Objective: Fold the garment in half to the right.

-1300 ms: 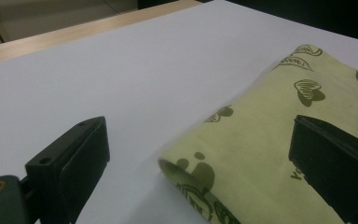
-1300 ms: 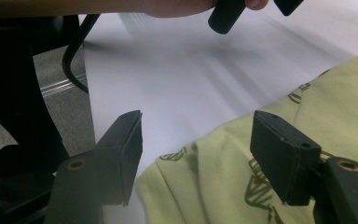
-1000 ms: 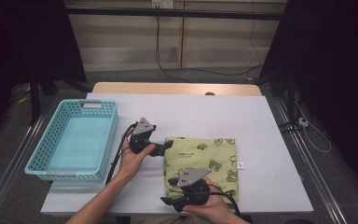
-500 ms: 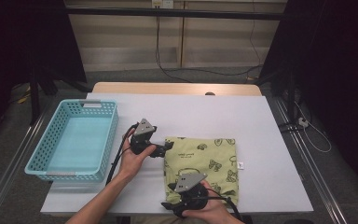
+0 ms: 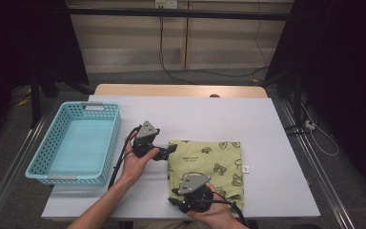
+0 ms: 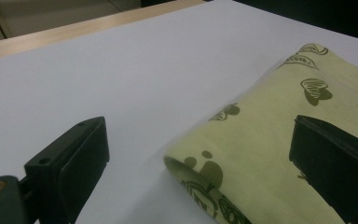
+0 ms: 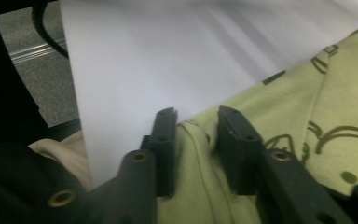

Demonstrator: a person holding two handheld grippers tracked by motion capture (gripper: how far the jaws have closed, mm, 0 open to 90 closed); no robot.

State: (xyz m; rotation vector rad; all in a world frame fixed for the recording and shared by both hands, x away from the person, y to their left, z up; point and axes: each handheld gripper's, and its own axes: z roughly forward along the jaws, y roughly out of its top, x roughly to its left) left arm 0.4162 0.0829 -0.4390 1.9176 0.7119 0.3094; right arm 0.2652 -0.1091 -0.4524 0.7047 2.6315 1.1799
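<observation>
A folded yellow-green cloth (image 5: 209,160) printed with dark butterflies lies flat on the white table (image 5: 219,114). My left gripper (image 5: 169,151) sits at the cloth's far left corner, open. In the left gripper view one jaw rests on bare table and the other over the cloth (image 6: 270,126), with the corner between them untouched. My right gripper (image 5: 176,196) is at the cloth's near left corner. Its jaws have just been closing, and in the right gripper view (image 7: 198,123) they pinch a raised fold of the cloth (image 7: 307,93).
A light blue plastic basket (image 5: 109,138) stands at the table's left side, with nothing in it. The near table edge runs just behind my right hand. Cables lie on the floor beyond the table's far edge.
</observation>
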